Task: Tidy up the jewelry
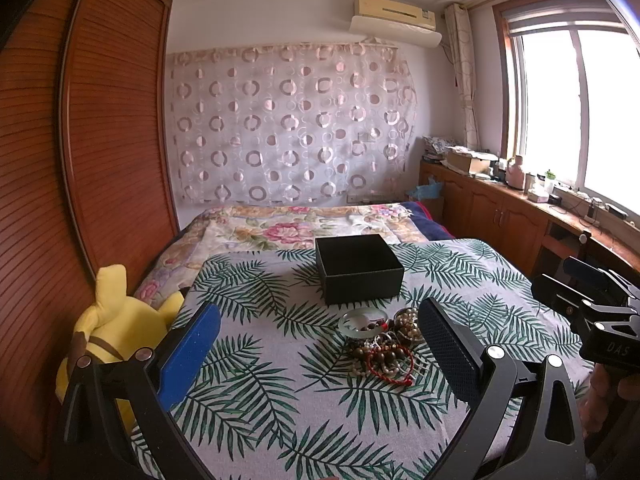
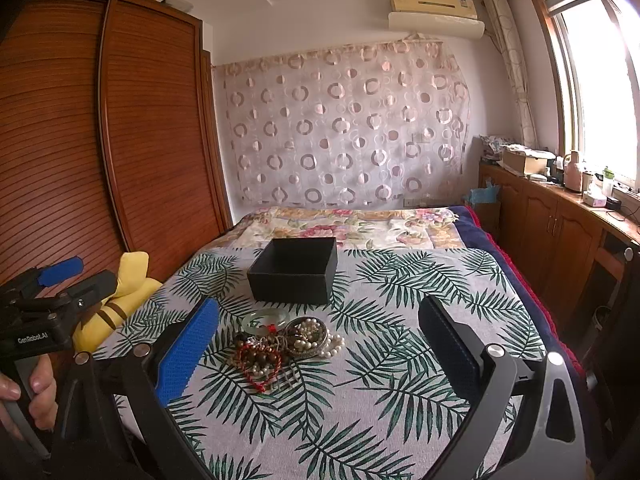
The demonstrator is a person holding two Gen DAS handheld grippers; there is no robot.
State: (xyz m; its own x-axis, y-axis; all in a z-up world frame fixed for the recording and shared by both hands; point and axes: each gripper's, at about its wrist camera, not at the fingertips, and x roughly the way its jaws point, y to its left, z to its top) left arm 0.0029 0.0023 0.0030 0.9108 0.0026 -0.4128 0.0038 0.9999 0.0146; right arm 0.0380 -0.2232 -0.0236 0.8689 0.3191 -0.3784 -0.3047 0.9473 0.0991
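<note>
A heap of jewelry (image 1: 386,340) lies on the leaf-print cloth (image 1: 260,380): bead bracelets, pearls, a red cord and a pale jade bangle (image 1: 362,322). An open black box (image 1: 358,268) stands just behind it. My left gripper (image 1: 320,344) is open and empty, hovering in front of the heap. In the right wrist view the heap (image 2: 282,344), bangle (image 2: 264,320) and box (image 2: 294,270) show again. My right gripper (image 2: 320,344) is open and empty, just right of the heap. Each gripper shows in the other's view, the right one (image 1: 576,284) and the left one (image 2: 60,276).
A yellow plush toy (image 1: 116,320) sits at the cloth's left edge by the wooden wardrobe (image 1: 100,140). A floral quilt (image 1: 300,224) lies behind the box. A low wooden cabinet (image 1: 500,208) with clutter runs along the right under the window.
</note>
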